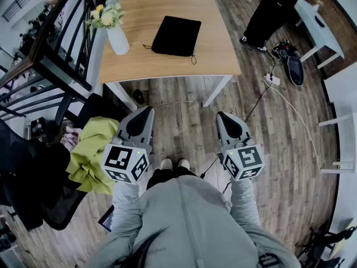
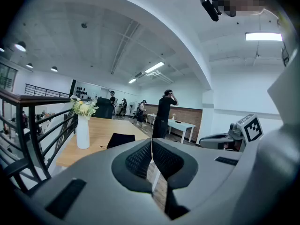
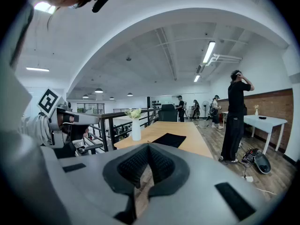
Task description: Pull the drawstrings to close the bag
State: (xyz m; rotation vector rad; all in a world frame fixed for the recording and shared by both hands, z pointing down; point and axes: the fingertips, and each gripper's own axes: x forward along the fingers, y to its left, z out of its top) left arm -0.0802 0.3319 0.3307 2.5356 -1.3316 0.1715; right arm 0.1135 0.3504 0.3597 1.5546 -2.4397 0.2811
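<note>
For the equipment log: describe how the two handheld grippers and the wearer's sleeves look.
Both the left gripper and right gripper have smooth grey shells tapering to a claw lined with black, dimpled pads. Each carries a white cube with black square markers at its rear. The person wears a light grey long-sleeved top.

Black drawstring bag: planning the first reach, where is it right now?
In the head view the bag lies flat near the middle of the wooden table, right of the white flower vase.
</note>
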